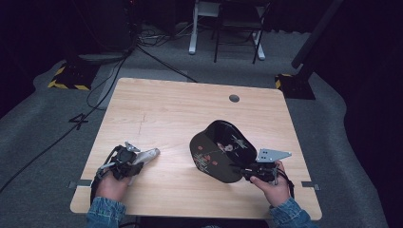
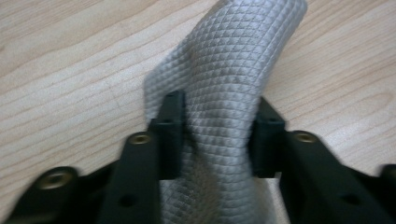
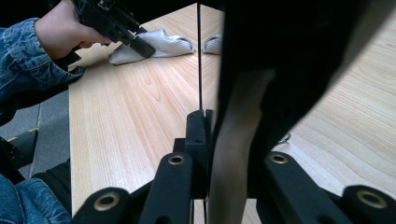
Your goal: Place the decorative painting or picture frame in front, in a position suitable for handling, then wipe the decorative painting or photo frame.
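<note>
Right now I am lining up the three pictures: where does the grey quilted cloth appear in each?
High view: grey quilted cloth lower left, in the left gripper.
Left gripper view: centre, pinched between the jaws.
Right gripper view: top centre, far off.
Shared landmark: pale wooden table.

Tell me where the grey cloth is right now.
The grey cloth lies at the table's near-left in the high view, clamped in the left claw, well left of the black cap.
</note>
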{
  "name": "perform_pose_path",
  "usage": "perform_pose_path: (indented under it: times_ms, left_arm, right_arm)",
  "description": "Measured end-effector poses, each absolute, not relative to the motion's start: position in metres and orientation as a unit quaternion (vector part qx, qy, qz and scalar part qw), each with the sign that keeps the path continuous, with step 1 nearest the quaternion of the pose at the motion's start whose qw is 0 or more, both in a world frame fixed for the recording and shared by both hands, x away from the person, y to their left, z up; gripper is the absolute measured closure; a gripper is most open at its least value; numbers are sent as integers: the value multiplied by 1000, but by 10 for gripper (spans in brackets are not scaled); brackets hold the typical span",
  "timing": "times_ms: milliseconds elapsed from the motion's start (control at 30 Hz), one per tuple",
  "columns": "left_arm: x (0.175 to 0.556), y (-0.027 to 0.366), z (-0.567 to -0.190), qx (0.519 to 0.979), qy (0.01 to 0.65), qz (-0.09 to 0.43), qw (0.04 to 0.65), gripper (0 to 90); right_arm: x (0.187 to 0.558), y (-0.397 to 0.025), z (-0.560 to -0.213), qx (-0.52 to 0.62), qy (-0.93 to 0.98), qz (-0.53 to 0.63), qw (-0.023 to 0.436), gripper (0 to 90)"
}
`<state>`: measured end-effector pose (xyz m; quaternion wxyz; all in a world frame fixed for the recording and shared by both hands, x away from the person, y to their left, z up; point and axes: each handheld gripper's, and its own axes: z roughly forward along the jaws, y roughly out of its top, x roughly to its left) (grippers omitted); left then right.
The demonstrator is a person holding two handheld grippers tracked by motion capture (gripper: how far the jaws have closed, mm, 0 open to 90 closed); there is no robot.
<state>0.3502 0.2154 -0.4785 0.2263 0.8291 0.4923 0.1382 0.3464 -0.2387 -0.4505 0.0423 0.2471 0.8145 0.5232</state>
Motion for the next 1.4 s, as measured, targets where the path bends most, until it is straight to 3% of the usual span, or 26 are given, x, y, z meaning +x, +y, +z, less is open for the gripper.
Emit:
perform_pose_path:
  times_ms: [267,667,1033,1400]
  left_arm:
    - [347,216,-475,827,485,143,245,762]
    - [331,214,-431,795,437,89,410,771]
    - [319,203,-406,761,402,83,503,772]
    - [309,160,-369,746,356,98,554,771]
  right_arm:
    - [347,-239,-450,247,815,523,42,801]
    - [346,-239,-451,251,814,523,41,801]
    - [346,-239,-451,252,812,525,42,801]
    - [344,-238,-451,254,812,523,44,801]
